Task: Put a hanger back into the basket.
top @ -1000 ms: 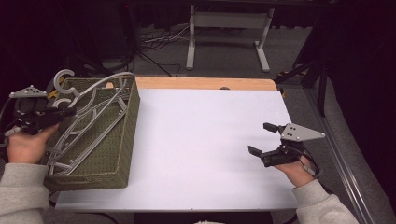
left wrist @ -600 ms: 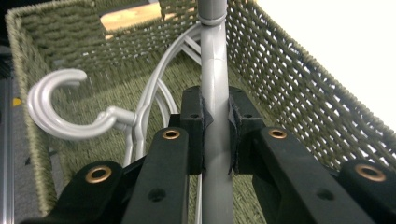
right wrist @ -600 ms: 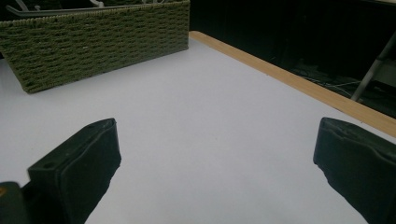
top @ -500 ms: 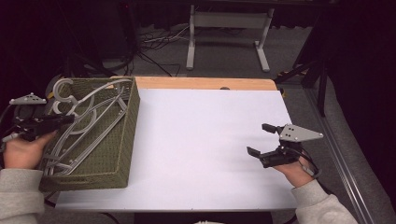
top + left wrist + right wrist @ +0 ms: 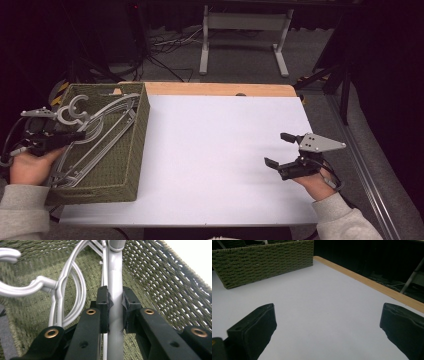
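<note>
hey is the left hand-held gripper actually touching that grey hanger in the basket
Touching. The left gripper view shows the left hand-held gripper with both pads pressed against the grey hanger.

Left gripper [image 5: 75, 135] sits at the table's left edge, pointing toward the right, the hand [image 5: 30, 167] cupped under its body and a grey sleeve running off the near-left corner. From the left gripper view its jaws are clamped tight, pads [image 5: 103, 308] pressed in from both sides. Over by the right edge, the right gripper [image 5: 280, 149] hovers low, aimed left across the table, jaws spread wide. The right hand [image 5: 315, 182] grips it from behind, forearm angling in from the near-right corner.
</note>
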`<state>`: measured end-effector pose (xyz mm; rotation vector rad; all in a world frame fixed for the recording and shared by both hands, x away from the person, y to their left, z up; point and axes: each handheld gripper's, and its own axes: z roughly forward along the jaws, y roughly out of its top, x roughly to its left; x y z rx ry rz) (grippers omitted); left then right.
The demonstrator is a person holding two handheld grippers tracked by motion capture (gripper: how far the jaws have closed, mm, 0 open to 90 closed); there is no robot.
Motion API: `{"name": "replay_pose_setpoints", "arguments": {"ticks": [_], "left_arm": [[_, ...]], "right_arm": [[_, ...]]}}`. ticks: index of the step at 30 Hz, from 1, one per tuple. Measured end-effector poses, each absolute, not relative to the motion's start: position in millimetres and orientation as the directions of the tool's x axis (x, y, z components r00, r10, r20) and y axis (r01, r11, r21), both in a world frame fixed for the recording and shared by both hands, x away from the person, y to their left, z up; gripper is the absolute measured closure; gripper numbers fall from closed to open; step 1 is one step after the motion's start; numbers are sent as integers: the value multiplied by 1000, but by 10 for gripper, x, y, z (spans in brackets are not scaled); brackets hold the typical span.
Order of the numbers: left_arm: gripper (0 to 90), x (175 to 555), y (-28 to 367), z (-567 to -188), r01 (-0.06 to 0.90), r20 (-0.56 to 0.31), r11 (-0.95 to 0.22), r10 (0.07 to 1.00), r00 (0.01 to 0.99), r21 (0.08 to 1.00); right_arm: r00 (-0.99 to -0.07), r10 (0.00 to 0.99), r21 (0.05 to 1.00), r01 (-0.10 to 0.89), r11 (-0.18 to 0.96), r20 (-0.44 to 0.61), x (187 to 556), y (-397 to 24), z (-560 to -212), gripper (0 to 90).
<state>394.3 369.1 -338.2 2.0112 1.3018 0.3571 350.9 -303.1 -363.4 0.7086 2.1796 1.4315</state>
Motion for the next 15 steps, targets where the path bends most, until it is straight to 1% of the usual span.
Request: {"name": "replay_pose_setpoints", "arguments": {"ticks": [1,2,3,4,5,9,15], "left_arm": [[779,3945,3692,-3384,690,-121,-249,890,440,679],[735,3940,3691,-3383,684,-97,-249,900,424,686],[624,3938,3694,-3381,680,-96,-239,905,415,693],[553,3928,3714,-3367,679,-103,-218,911,399,701],[504,3913,3741,-3350,669,-114,-199,912,394,716],[443,3859,3760,-3299,641,-118,-181,912,394,746],[430,3771,3727,-3199,596,-105,-169,912,397,785]], "right_arm": [[-774,628,926,177,333,-77,3510,-3033,-3634,13],[-775,627,927,177,332,-77,3511,-3035,-3633,13],[-775,627,927,176,331,-77,3510,-3035,-3632,12],[-774,628,927,176,331,-78,3510,-3036,-3630,13],[-775,628,928,175,330,-77,3511,-3037,-3631,12],[-775,627,927,176,332,-78,3513,-3033,-3633,12],[-775,626,928,170,330,-80,3515,-3015,-3630,13]]}}
